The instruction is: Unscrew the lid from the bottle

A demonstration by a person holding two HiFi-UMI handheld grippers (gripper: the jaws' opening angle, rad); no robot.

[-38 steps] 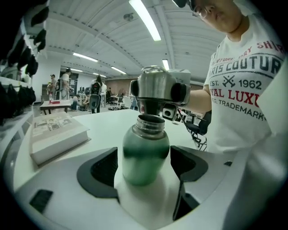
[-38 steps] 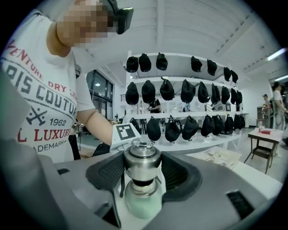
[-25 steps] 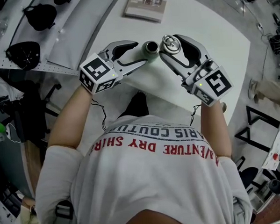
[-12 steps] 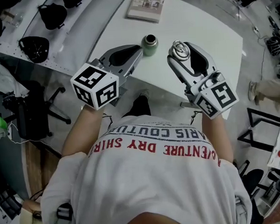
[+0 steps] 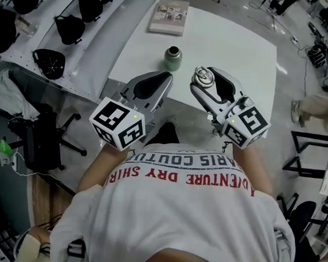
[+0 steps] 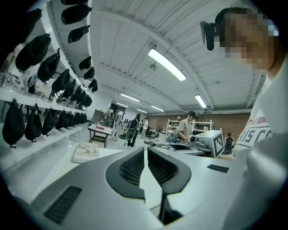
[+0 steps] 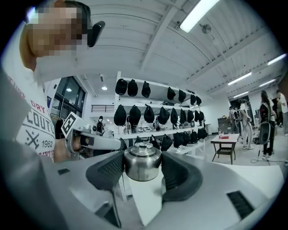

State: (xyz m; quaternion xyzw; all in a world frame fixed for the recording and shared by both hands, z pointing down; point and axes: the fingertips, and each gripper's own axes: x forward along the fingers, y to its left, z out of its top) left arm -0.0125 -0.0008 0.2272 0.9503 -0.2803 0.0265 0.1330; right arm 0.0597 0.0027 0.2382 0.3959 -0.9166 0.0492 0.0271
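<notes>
Steel lid [image 7: 142,162] is clamped between the right gripper's [image 5: 206,74] dark pads [image 7: 109,170], whose jaws stand wide around it. It is off the bottle [image 5: 173,59], held nearer the person than the bottle and to its right in the head view. Nothing is between the left gripper's [image 5: 162,78] jaws, which are pressed together, tips near the bottle on its near left. The green bottle stands upright, mouth open, on the white table [image 5: 230,36], touching neither gripper. A book [image 5: 169,16] lies beyond the bottle.
</notes>
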